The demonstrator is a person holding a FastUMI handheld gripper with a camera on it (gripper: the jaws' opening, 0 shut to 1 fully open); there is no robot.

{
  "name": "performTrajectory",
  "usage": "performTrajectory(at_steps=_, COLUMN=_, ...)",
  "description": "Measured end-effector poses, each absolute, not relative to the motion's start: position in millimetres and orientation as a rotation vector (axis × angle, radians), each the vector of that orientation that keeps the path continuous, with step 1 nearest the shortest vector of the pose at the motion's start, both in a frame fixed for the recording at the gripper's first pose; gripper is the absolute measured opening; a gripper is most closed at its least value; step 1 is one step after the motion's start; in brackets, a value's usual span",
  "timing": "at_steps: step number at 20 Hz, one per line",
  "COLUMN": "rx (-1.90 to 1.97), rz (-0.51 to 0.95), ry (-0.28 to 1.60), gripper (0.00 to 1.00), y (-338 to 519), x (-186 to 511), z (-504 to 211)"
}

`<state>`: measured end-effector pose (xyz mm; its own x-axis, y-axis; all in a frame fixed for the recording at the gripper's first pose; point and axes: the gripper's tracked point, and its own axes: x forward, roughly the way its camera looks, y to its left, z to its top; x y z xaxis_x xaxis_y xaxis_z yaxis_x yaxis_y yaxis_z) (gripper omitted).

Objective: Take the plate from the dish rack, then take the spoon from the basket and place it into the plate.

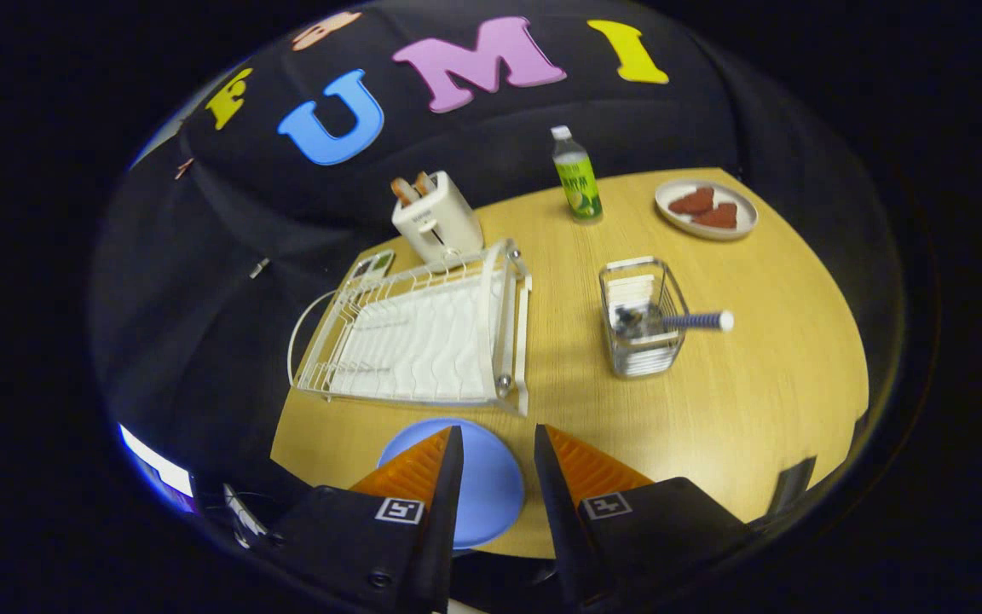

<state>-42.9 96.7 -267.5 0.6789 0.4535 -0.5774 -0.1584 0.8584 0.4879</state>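
In the gripper view the tool (497, 443) hangs above the near edge of the tabletop (764, 401), its two fingers apart and pressing on nothing. One plate (482, 490) lies flat on the tabletop under and between the fingers, partly hidden by them, close to the near edge. Just beyond the fingertips stands one rack (423, 333), with no dishes in it; its near rim is just ahead of the plate, with a thin strip of bare wood between them. Ahead and to the right of the tool, well apart from the rack, stands one basket (640, 320), with one spoon (696, 321) lying in it; the spoon's handle sticks out over the basket's right rim, its bowl down inside. Bare wood runs between rack and basket, and a broad open stretch lies right of the basket out to the tabletop's curved edge. Beyond the rack, at the far edge, sits one toaster (437, 220) with two slices in its slots. One bottle (576, 176) stands upright further right, and one dish (706, 209) holding two dark pieces sits at the far right corner. A phone-like slab (372, 266) lies left of the toaster, touching the rack's far corner or just beside it; which, I cannot tell.
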Motion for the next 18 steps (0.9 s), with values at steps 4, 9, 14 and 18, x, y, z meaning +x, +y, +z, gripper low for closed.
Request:
performTrajectory(at_steps=4, rx=0.232, rz=0.304, ry=0.638, gripper=0.54, y=45, x=4, z=-255)
performTrajectory(at_steps=9, rx=0.048, rz=0.229, ry=0.669, gripper=0.58, y=-10, x=34, z=-299)
performTrajectory(at_steps=14, rx=0.012, rz=0.264, ry=0.765, gripper=0.57, y=-15, x=32, z=-342)
performTrajectory(at_steps=18, rx=0.042, rz=0.272, ry=0.813, gripper=0.53, y=-13, x=31, z=-360)
